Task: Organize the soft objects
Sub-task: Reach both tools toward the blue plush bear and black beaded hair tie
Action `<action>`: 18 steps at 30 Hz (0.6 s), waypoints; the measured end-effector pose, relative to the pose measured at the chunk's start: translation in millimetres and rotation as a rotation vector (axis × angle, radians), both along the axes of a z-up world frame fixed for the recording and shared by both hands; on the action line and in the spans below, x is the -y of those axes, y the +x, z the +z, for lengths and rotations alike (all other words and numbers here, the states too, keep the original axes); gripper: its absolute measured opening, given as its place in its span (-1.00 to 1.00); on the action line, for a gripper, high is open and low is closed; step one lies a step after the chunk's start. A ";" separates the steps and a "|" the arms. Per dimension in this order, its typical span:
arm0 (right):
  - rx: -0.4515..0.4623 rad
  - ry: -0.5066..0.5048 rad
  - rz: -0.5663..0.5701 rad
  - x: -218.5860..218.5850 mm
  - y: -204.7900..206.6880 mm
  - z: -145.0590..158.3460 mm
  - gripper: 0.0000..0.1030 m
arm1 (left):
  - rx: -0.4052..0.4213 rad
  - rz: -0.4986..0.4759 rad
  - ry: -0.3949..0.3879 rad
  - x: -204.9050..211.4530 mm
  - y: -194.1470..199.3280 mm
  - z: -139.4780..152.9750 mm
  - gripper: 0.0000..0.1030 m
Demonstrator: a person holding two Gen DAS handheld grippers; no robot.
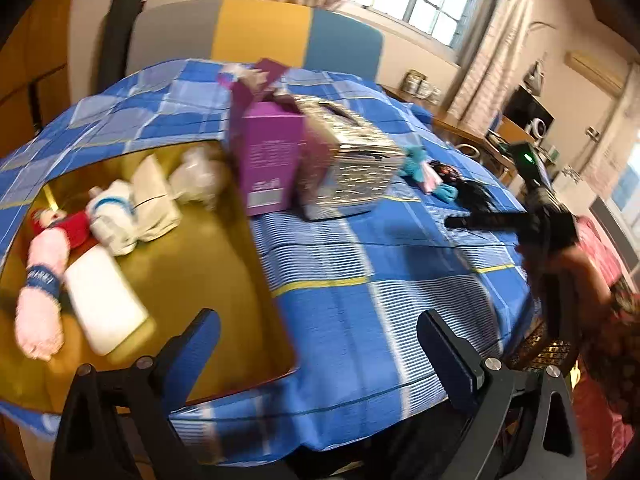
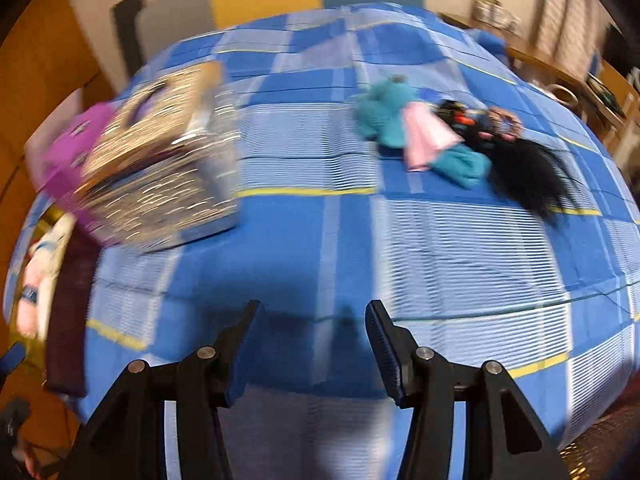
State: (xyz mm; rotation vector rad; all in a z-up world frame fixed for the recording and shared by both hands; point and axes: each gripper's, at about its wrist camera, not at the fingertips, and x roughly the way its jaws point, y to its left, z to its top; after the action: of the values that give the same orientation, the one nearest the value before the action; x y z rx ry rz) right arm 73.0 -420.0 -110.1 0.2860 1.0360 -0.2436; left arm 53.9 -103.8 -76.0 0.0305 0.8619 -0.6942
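Both views are motion-blurred. A yellow-lined tray [image 1: 208, 264] on the left holds a pink and red stuffed doll [image 1: 44, 272], a white pillow-like piece [image 1: 104, 304] and several white soft bundles [image 1: 152, 196]. My left gripper [image 1: 318, 322] hangs open and empty over the tray's right edge and the blue checked cloth [image 1: 360, 264]. A teal soft piece [image 2: 384, 116], a pink cloth [image 2: 426, 140] and a black hairy toy [image 2: 524, 172] lie together far right on the cloth. My right gripper [image 2: 313, 314] is partly open with nothing between its fingers, well short of that pile.
A purple carton [image 1: 268, 156] and a glittery silver box [image 1: 352, 160] stand side by side behind the tray's right edge. In the left wrist view the right gripper [image 1: 472, 222] and the hand holding it [image 1: 568, 264] are at the right. A table and shelves stand behind.
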 end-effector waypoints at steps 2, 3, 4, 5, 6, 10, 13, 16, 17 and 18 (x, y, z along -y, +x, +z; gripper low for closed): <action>0.001 -0.036 -0.021 20.5 3.5 2.7 0.03 | 0.007 -0.007 0.009 10.3 -0.9 1.4 0.94; 0.010 -0.071 -0.041 33.7 6.2 7.2 0.03 | 0.009 -0.013 0.013 17.0 -1.9 1.8 0.94; 0.022 -0.097 -0.059 47.4 9.1 10.9 0.03 | 0.011 -0.015 0.016 21.1 -2.5 2.0 0.94; 0.037 -0.111 -0.076 64.2 14.3 15.2 0.03 | 0.013 -0.018 0.025 27.6 -2.6 2.1 0.95; 0.047 -0.106 -0.078 72.0 18.7 16.9 0.03 | 0.010 -0.022 0.028 32.5 -1.9 1.9 0.95; 0.053 -0.060 -0.048 105.8 49.0 9.7 0.03 | 0.003 -0.032 0.036 50.0 0.7 1.6 0.95; 0.011 -0.089 -0.031 115.5 75.4 -8.2 0.03 | 0.012 -0.038 0.053 59.6 1.3 2.2 0.95; -0.024 -0.162 -0.021 120.2 94.9 -20.9 0.03 | 0.019 -0.040 0.072 68.4 3.0 -0.1 0.95; -0.029 -0.177 -0.016 122.4 100.2 -24.0 0.03 | 0.017 -0.041 0.075 70.8 3.9 -1.1 0.95; -0.027 -0.175 -0.007 124.2 103.9 -27.5 0.03 | 0.012 -0.041 0.077 74.0 4.8 -2.2 0.95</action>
State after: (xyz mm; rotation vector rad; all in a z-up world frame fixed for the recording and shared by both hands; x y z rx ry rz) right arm 176.9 -544.2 -137.5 0.1286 1.0335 -0.3434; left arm 58.8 -177.8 -78.2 0.1216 0.8780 -0.6980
